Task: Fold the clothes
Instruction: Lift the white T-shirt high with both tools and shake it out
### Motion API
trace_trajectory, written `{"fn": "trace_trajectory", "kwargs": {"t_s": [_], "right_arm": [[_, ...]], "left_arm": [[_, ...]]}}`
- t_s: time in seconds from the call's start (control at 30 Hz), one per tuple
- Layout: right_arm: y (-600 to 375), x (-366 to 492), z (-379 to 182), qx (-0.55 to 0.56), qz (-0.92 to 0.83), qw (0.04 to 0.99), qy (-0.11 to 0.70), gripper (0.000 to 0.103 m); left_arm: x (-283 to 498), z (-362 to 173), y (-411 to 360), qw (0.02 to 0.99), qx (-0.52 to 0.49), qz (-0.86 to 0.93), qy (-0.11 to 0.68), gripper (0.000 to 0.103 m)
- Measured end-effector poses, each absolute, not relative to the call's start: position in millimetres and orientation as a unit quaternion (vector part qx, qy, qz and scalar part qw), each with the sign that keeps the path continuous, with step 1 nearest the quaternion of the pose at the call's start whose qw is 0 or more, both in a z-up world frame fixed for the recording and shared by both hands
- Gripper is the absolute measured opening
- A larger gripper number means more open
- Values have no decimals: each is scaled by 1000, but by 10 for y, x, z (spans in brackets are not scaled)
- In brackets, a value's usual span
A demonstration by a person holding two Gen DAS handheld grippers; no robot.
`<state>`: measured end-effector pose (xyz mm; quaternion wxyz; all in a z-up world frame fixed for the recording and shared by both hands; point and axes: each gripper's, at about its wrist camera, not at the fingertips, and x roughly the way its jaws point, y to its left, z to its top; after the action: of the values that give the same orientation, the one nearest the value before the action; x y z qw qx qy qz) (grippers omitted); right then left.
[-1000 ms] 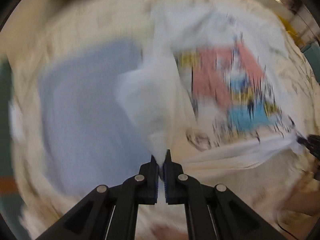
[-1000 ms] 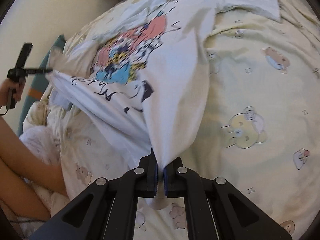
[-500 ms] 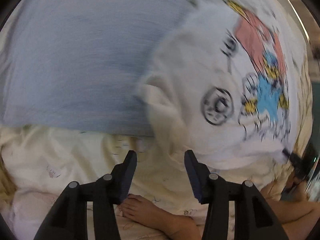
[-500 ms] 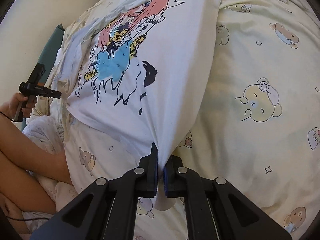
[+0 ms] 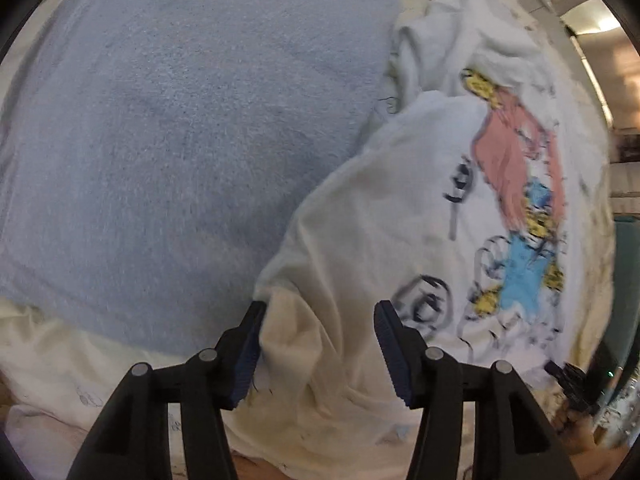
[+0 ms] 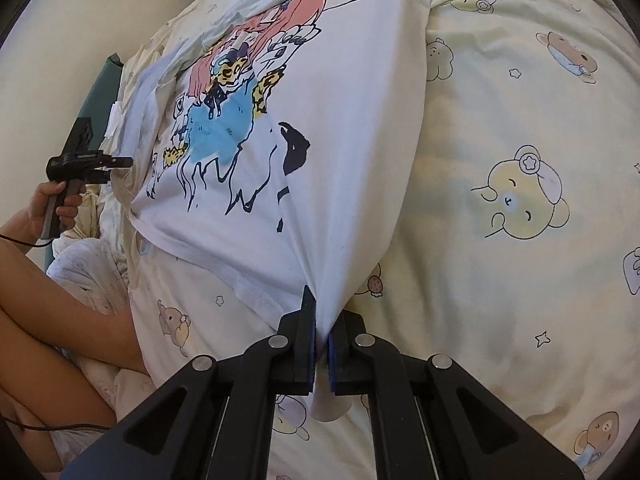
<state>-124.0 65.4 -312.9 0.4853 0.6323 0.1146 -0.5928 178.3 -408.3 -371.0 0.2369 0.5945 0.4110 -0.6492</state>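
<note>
A white T-shirt [image 6: 352,128] with a pink, blue and yellow cartoon print lies face up on the bed. My right gripper [image 6: 322,332] is shut on a bunched corner of its hem, and the cloth runs taut away from the fingers. In the left wrist view the same T-shirt [image 5: 400,216] fills the right half, its near corner lying loose between the spread fingers of my left gripper [image 5: 318,344], which is open. From the right wrist view the left gripper [image 6: 120,162] shows at the far left, held in a hand.
A blue towel [image 5: 180,128] lies flat beside the shirt, partly under its edge. The bed sheet [image 6: 520,200] is pale yellow with bear prints. The person's bare legs [image 6: 52,320] rest at the bed's left side, and a wall [image 6: 80,20] rises beyond.
My left gripper let go of the shirt corner a second ago and now stands open, closer to that corner. The right gripper stays shut on the hem and the shirt has been laid flatter.
</note>
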Motion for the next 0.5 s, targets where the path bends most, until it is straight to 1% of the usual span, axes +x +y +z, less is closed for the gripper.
{"fn": "trace_trajectory", "kwargs": {"t_s": [0.03,0.07,0.17,0.23,0.33,0.5], "right_arm": [[655,-1245,-3129,632,-593,485,113,4],[659,-1253,-3127,633,-593,485,111,4],[672,-1294,-3088,631,-596,486,100,4],[661,-1353,-2981,623,-602,491,91,4],[587,-1505,-2650,599,-618,503,75,4],[464,-1758,-2098,557,-643,523,48,4]], "left_arm": [[1761,-3707,-4085,240,597,-653,400,7],[1717,-3665,-4069,237,599,-663,381,3],[1600,-3427,-4020,209,585,-694,365,3],[1494,-3146,-4045,201,568,-718,348,3],[1296,-2521,-4306,207,519,-757,340,3],[1110,-1377,-4338,200,447,-816,307,3]]}}
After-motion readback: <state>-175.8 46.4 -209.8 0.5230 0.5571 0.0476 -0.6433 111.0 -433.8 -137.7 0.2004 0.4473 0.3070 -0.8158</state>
